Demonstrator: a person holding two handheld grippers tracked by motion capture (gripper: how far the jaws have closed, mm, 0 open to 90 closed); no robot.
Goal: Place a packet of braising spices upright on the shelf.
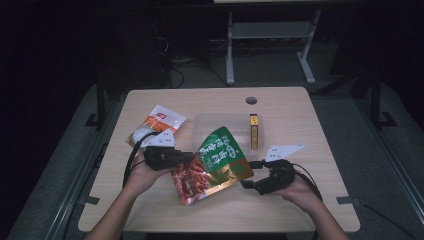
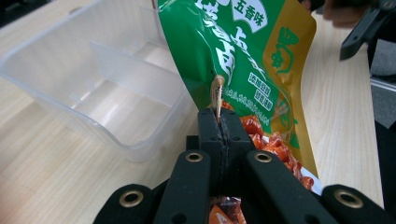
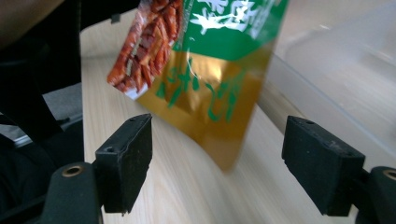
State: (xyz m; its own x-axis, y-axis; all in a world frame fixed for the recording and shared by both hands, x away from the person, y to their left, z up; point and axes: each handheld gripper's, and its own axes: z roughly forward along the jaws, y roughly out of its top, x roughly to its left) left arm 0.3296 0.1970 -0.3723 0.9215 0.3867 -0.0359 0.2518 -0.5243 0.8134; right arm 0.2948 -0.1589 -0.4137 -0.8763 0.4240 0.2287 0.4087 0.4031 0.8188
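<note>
My left gripper (image 1: 187, 158) is clamped on the edge of a glossy green, gold and red snack pouch (image 1: 215, 165); in the left gripper view the black jaws meet with the pouch's crimped seam (image 2: 217, 95) pinched between them. The pouch hangs tilted above the table, its upper end over the near edge of a clear plastic divided container (image 1: 210, 125) and its gold corner reaching towards my right side. My right gripper (image 1: 254, 176) sits just beside that gold corner with its jaws spread wide; in the right gripper view the gold corner (image 3: 219, 126) hangs between and beyond the two pads, touching neither.

The surface is a light wood-grain tabletop (image 1: 300, 120) with a round grommet hole (image 1: 251, 100) near its far edge. Inside the container's right-hand compartment lies a slim yellow and brown box (image 1: 254, 131). To the container's left, a white and orange packet (image 1: 157, 125) rests flat on the wood, partly behind my left gripper.

The room beyond is dim: grey carpet, a second desk's pale metal legs (image 1: 230, 50) at the back, and loose dark cables (image 1: 172, 70) on the floor behind my table.
</note>
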